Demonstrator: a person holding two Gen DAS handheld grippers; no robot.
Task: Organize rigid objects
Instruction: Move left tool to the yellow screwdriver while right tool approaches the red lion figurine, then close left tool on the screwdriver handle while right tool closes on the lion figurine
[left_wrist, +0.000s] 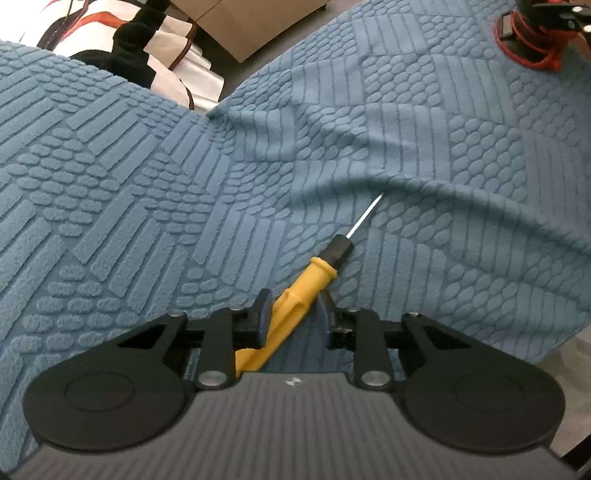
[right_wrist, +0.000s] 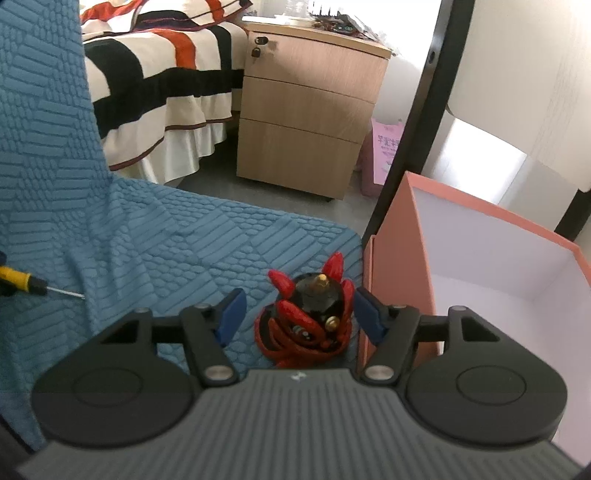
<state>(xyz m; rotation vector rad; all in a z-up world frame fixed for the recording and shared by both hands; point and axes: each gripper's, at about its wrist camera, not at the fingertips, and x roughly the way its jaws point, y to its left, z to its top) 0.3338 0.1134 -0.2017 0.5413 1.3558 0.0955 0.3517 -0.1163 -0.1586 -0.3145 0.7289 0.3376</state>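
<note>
A yellow-and-black screwdriver (left_wrist: 314, 277) lies on the blue textured blanket (left_wrist: 147, 184). My left gripper (left_wrist: 293, 314) straddles its yellow handle, and the jaws are narrowed around it; contact on the right side is unclear. The screwdriver also shows at the left edge of the right wrist view (right_wrist: 22, 282). A red-and-black toy with a coiled red cord (right_wrist: 310, 317) sits on the blanket beside a pink box (right_wrist: 402, 258). My right gripper (right_wrist: 299, 317) is open, its blue pads on either side of the toy, not touching. The toy also shows top right in the left wrist view (left_wrist: 535, 33).
The pink box has a white inside (right_wrist: 498, 277) and stands right of the toy. A black frame post (right_wrist: 417, 118) rises behind it. A wooden drawer cabinet (right_wrist: 306, 125) and a striped bed (right_wrist: 155, 74) stand beyond the blanket (right_wrist: 147, 251).
</note>
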